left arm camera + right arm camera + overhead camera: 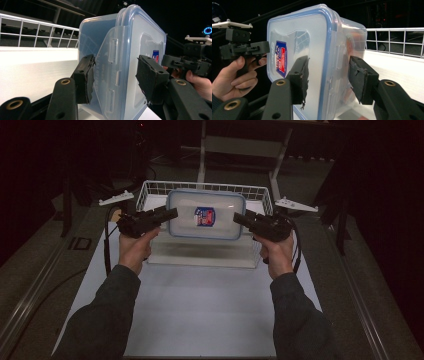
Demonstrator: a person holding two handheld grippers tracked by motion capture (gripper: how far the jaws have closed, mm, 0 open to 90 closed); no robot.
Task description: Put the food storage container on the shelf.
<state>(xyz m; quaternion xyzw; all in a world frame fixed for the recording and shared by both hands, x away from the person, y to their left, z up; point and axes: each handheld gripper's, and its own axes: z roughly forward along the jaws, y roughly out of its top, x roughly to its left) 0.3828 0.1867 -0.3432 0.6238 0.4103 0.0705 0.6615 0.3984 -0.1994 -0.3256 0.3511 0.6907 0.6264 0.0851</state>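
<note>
While both grippers carry lidded container (206,215) above white wire basket (150,188) at far end of worktop (200,305), lift done, set-down left. Left gripper (172,213) fingers clamped on left end, right gripper (237,218) fingers clamped on right end.

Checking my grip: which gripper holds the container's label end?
The right gripper: the red-and-blue label on the container lies nearer it than the left gripper.
</note>
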